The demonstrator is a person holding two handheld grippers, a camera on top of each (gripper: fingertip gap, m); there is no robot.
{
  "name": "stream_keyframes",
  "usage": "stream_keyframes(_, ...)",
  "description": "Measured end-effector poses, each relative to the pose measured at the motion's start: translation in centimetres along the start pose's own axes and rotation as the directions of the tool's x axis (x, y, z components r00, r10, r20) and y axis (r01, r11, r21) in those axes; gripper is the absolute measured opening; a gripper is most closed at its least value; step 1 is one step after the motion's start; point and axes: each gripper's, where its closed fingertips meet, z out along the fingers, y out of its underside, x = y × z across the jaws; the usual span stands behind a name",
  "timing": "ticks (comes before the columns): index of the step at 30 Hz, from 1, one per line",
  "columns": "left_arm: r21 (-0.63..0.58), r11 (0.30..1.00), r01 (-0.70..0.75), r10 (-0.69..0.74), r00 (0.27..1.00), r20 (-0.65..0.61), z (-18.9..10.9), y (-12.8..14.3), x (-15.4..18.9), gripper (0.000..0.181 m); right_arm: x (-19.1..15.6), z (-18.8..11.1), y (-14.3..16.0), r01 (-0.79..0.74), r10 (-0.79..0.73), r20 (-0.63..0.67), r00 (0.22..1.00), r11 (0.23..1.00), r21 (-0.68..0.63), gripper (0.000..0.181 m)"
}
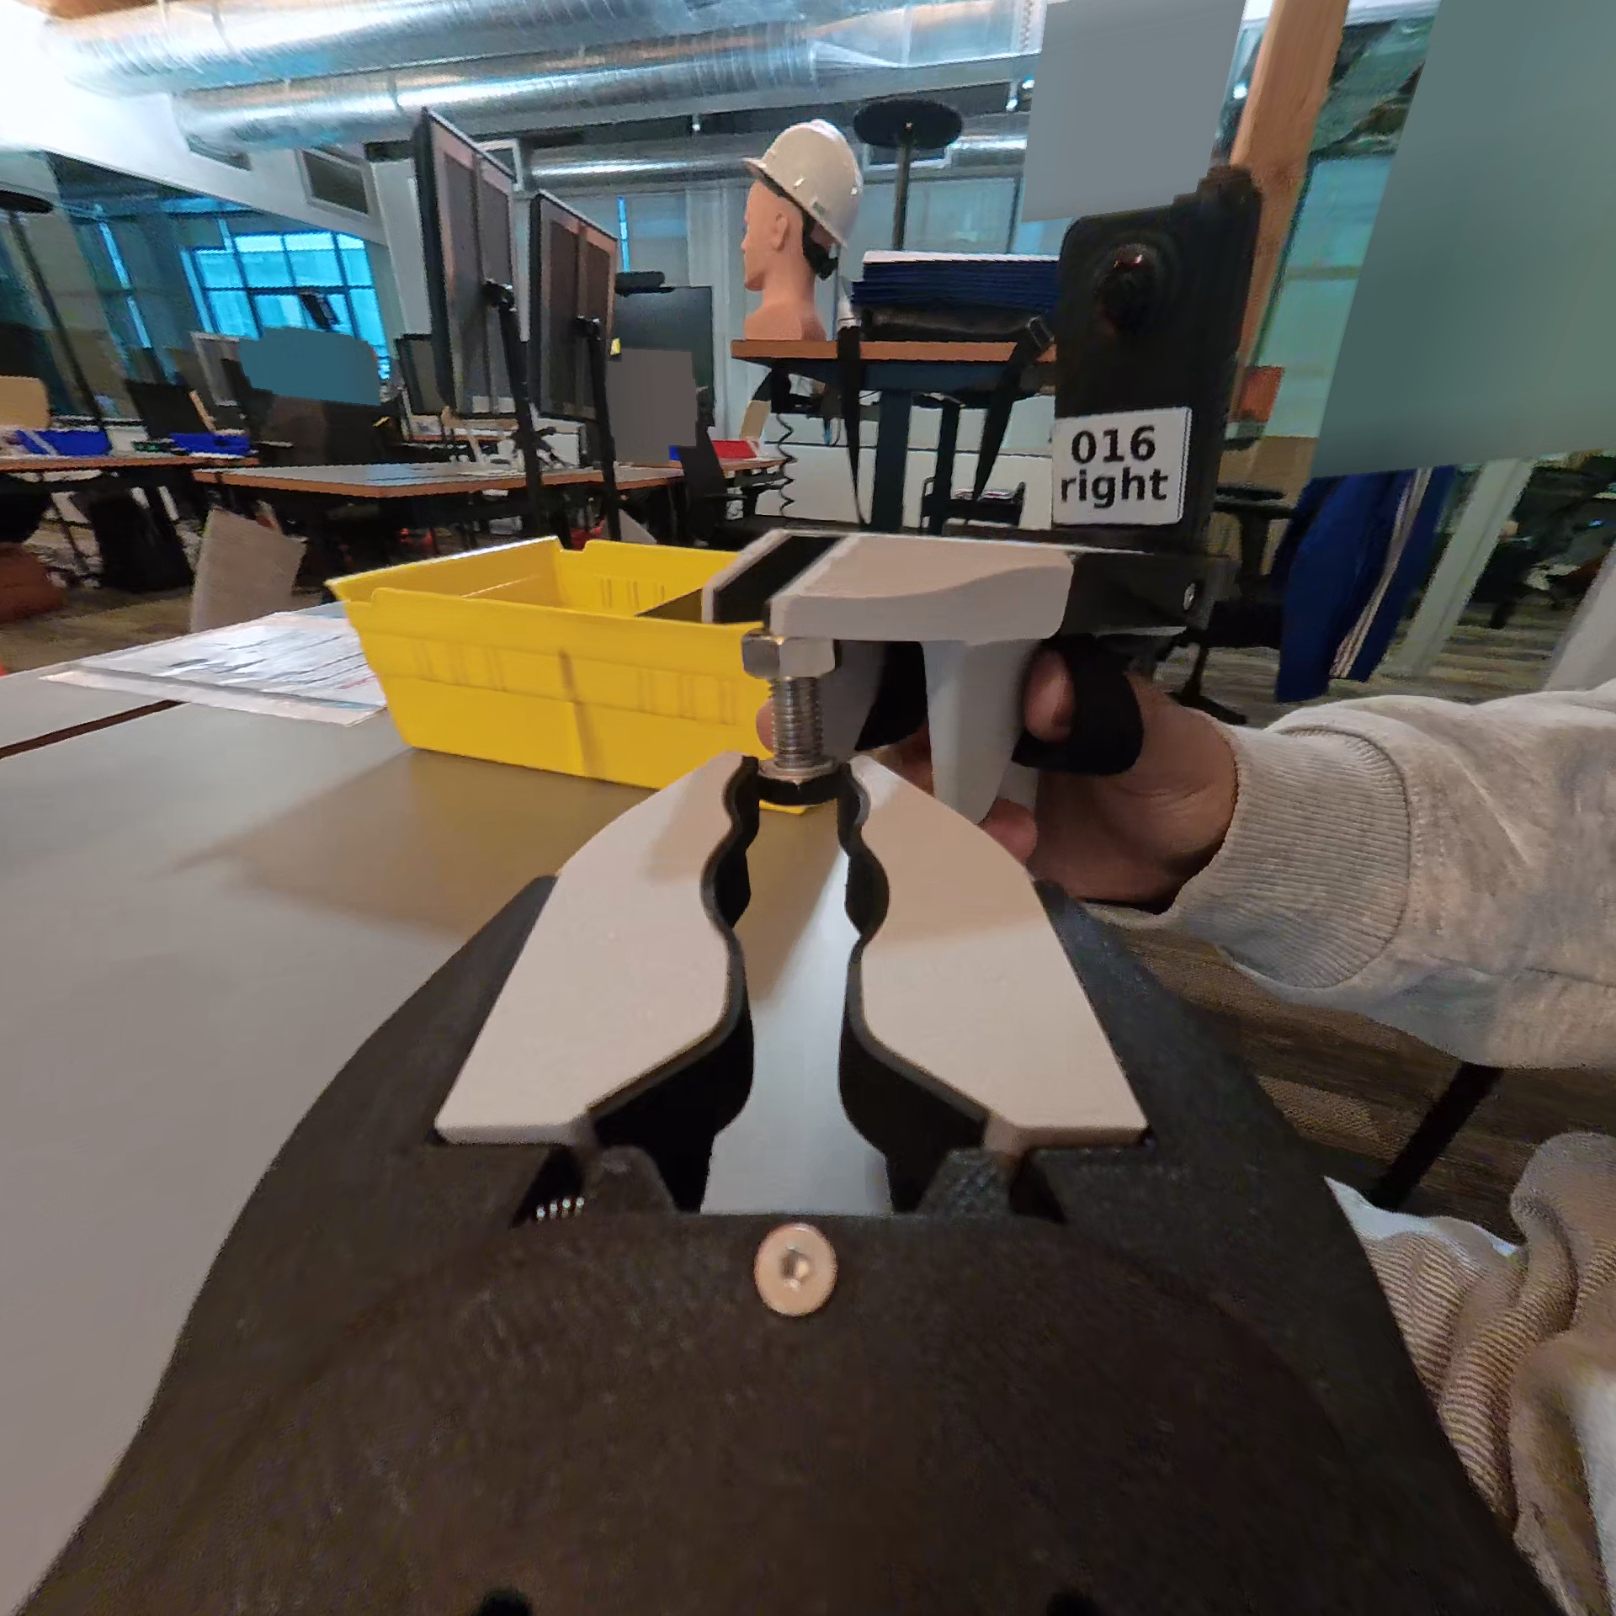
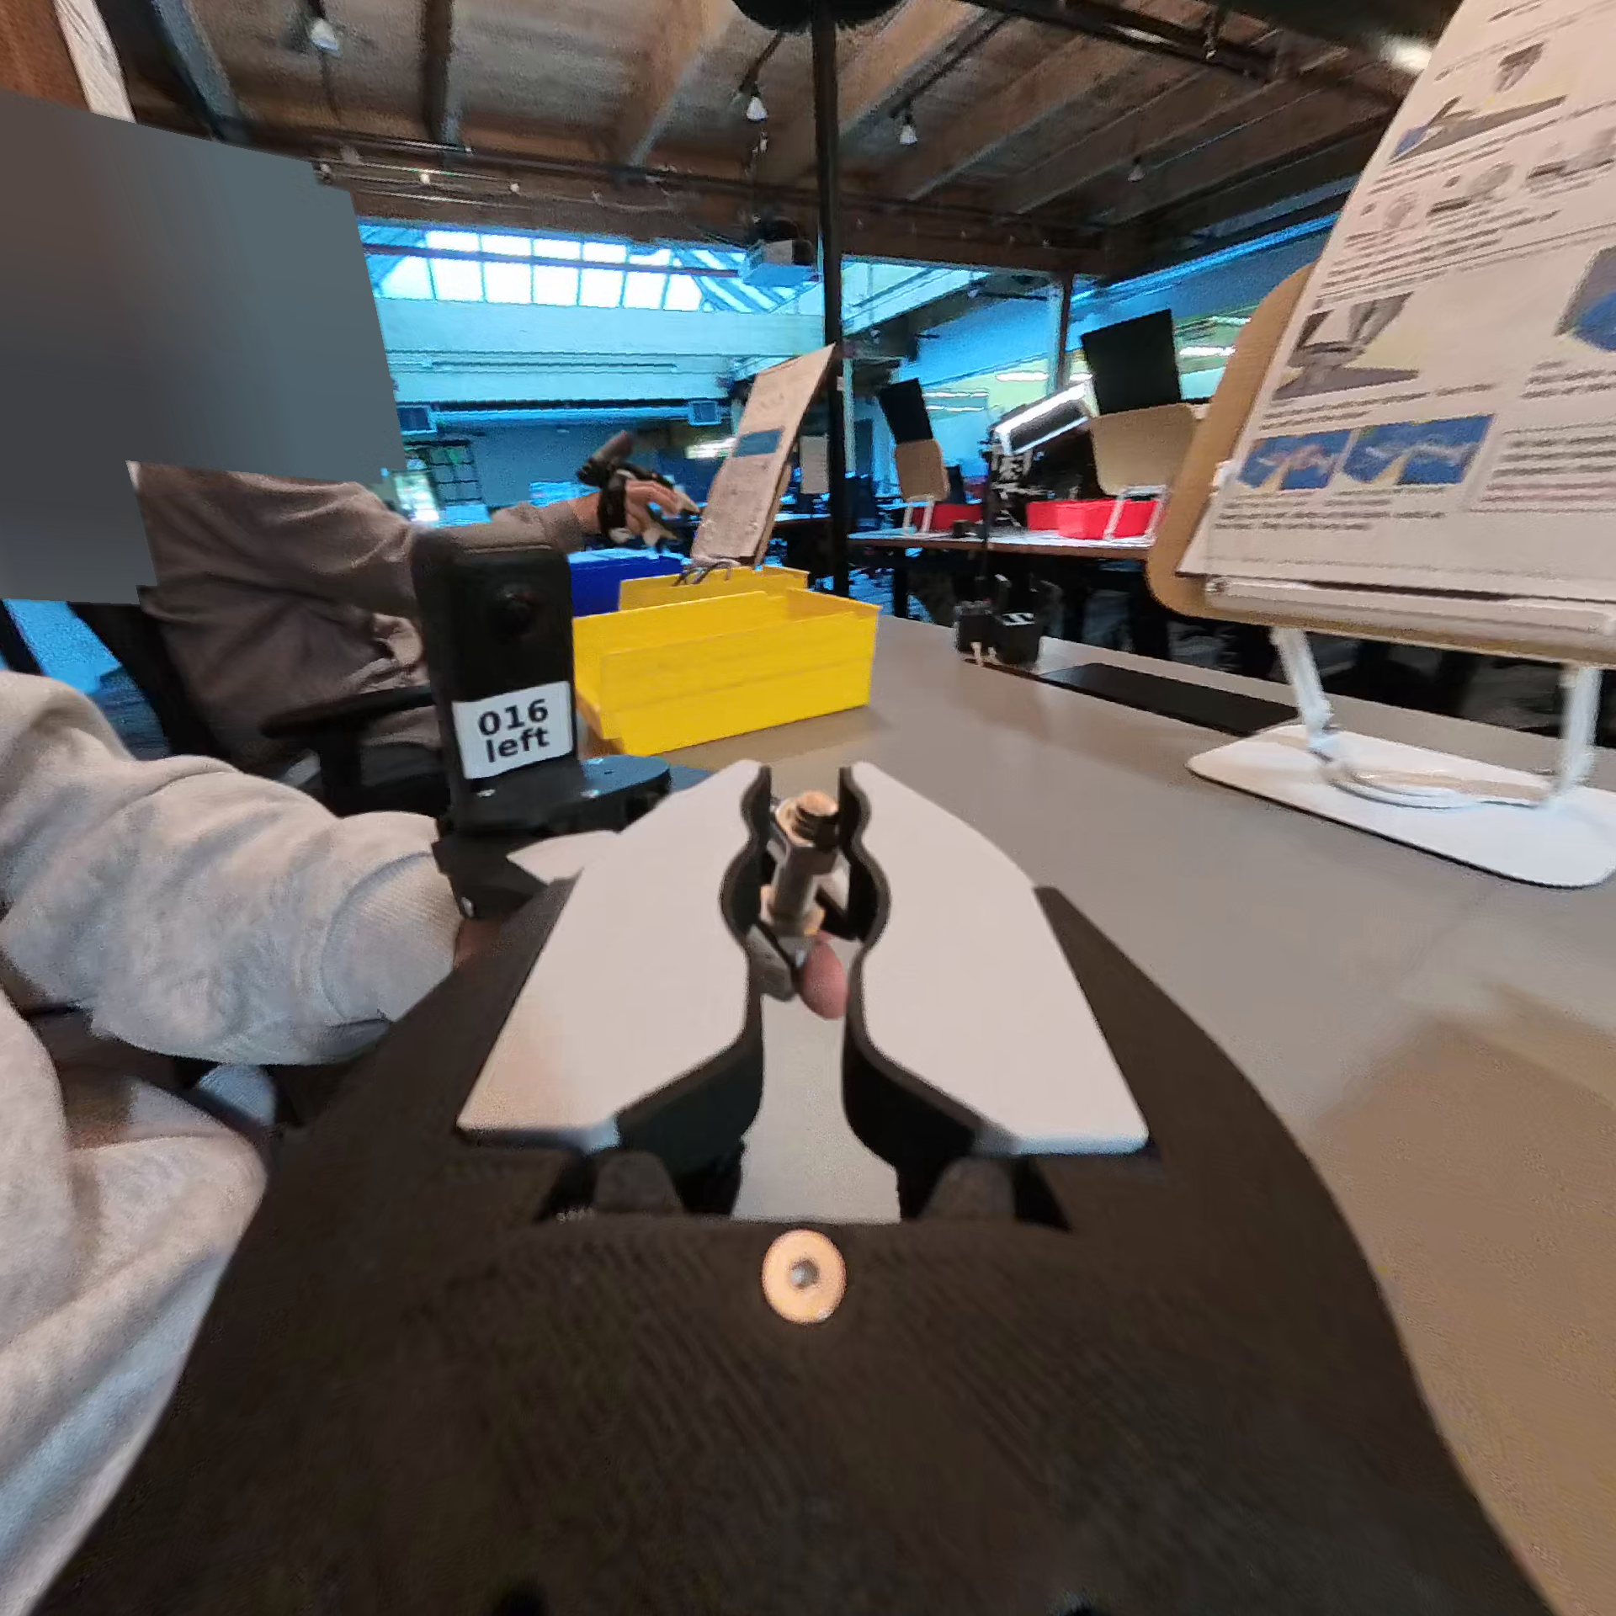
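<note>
L gripper (image 1: 791, 778) jaws clamped on lower end of threaded bolt (image 1: 794, 721), bolt upright. R gripper (image 2: 804, 809) jaws clamped on bolt's top end w/ nut (image 1: 769, 654). Both held above grey table (image 1: 262, 918). Yellow bin (image 1: 560, 665) just beyond, far side. Document stand (image 2: 1417, 490) far right.

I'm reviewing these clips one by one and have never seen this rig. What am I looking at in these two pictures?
There is no robot. A person holds a two-finger gripper in each hand, and each has a camera looking along its jaws. One picture is from the left gripper, the other from the right gripper. Both are shut on one threaded bolt, the right at its top and the left at its lower end, over a grey table. On it stand a yellow bin and a paper stand.
</note>
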Motion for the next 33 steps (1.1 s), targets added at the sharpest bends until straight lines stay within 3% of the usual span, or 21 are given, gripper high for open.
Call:
stream_keyframes(7,-0.001,1.000,-0.001,0.001,0.984,0.180,-4.6,-0.3,-2.5,0.017,-2.6,4.5,1.2,0.080,-0.070,0.183,0.981,0.996,-0.047,0.017)
stream_keyframes(13,0.027,1.000,-0.010,-0.001,0.928,0.373,-9.5,-0.8,-5.6,0.017,-2.6,7.6,1.1,-0.095,0.082,0.271,0.959,0.995,0.035,0.056)
stream_keyframes(18,0.016,1.000,0.020,-0.025,0.890,0.456,-12.2,-0.2,-7.2,0.017,-3.4,9.8,3.7,-0.046,0.068,0.345,0.936,0.996,-0.071,0.049)
stream_keyframes(25,-0.074,0.997,-0.010,0.040,0.912,0.409,-11.7,0.5,-6.4,0.017,-5.0,11.1,5.9,0.045,0.013,0.404,0.915,0.990,-0.135,0.036)
stream_keyframes(33,-0.056,0.998,0.030,-0.012,0.952,0.307,-8.7,0.8,-5.9,0.017,-3.3,8.9,3.8,-0.114,0.131,0.373,0.919,0.991,-0.066,0.036)
